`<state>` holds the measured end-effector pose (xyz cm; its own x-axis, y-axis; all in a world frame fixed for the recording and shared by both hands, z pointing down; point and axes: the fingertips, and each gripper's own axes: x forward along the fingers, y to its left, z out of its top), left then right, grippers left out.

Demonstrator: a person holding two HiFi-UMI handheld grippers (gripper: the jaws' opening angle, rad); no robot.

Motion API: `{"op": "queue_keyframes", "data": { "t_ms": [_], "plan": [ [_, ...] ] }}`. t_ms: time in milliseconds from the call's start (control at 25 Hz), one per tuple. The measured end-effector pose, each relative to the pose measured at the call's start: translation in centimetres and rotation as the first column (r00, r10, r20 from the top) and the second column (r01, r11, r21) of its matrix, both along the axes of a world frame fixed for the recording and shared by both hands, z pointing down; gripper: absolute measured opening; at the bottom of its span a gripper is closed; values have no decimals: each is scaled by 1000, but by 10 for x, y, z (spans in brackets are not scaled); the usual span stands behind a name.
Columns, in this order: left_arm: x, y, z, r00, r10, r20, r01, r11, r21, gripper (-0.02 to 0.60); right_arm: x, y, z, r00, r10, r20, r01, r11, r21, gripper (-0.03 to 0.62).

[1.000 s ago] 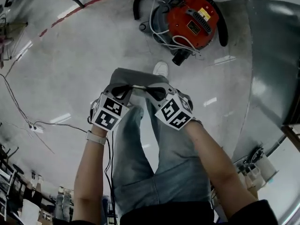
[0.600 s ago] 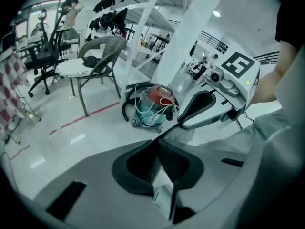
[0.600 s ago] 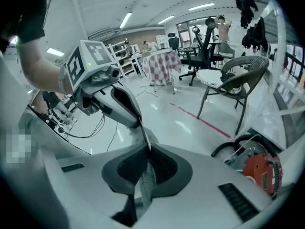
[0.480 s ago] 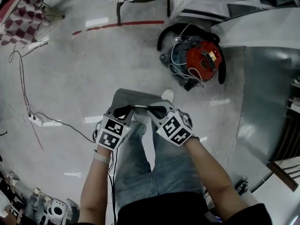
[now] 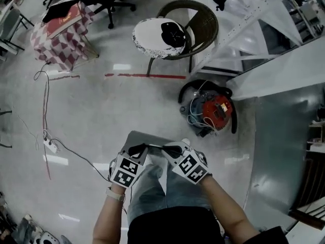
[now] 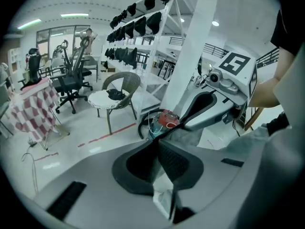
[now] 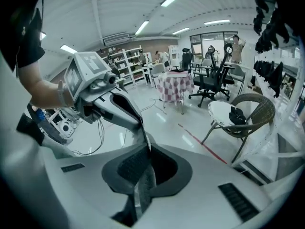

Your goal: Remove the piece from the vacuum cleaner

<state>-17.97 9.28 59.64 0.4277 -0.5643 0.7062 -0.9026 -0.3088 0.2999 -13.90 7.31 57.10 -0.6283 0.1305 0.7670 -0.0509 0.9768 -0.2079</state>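
Note:
A red-topped vacuum cleaner (image 5: 212, 111) stands on the floor with a black hose and white cord looped round it. It also shows small and far off in the left gripper view (image 6: 164, 120). My left gripper (image 5: 146, 147) and right gripper (image 5: 164, 147) are held tip to tip above the person's jeans, well short of the vacuum. Both stand shut with nothing between the jaws (image 6: 157, 140) (image 7: 144, 150). Each gripper view shows the other gripper opposite: the right one (image 6: 209, 101) and the left one (image 7: 112, 104). I cannot make out a separate piece on the vacuum at this distance.
A wicker chair (image 5: 175, 34) with a white cushion stands beyond the vacuum, behind a red floor line (image 5: 147, 76). A checked-cloth table (image 5: 62, 28) is at far left. A power strip (image 5: 51, 146) and cables lie left. White racking (image 5: 244, 29) and a metal floor plate (image 5: 284, 151) are right.
The head view has drawn back and lifted: the vacuum now looks smaller and farther, and the chair and table have come into view. Both grippers stay shut, tip to tip.

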Motion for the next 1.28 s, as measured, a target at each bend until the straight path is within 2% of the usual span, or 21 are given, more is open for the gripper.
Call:
{"op": "queue_keyframes", "data": {
  "t_ms": [120,360,520,880,1280],
  "plan": [
    [-13,12,-36,1000,-18,9,17,999,38,48,-11,17,-34,1000,9,26,-9,1000,-4,44],
    [-41,19,-115,998,-58,23,55,990,127,47,-37,28,-106,996,1,87,-5,999,48,44],
    [-54,27,-157,995,-78,57,66,981,183,48,-49,40,-149,992,-17,127,6,997,80,43],
    [-66,48,-225,983,-147,114,107,948,299,48,-56,58,-218,978,-68,199,36,986,162,41],
    [-78,51,-275,971,-195,140,127,912,391,48,-66,68,-255,957,-104,269,48,978,205,38]
  ]
}}
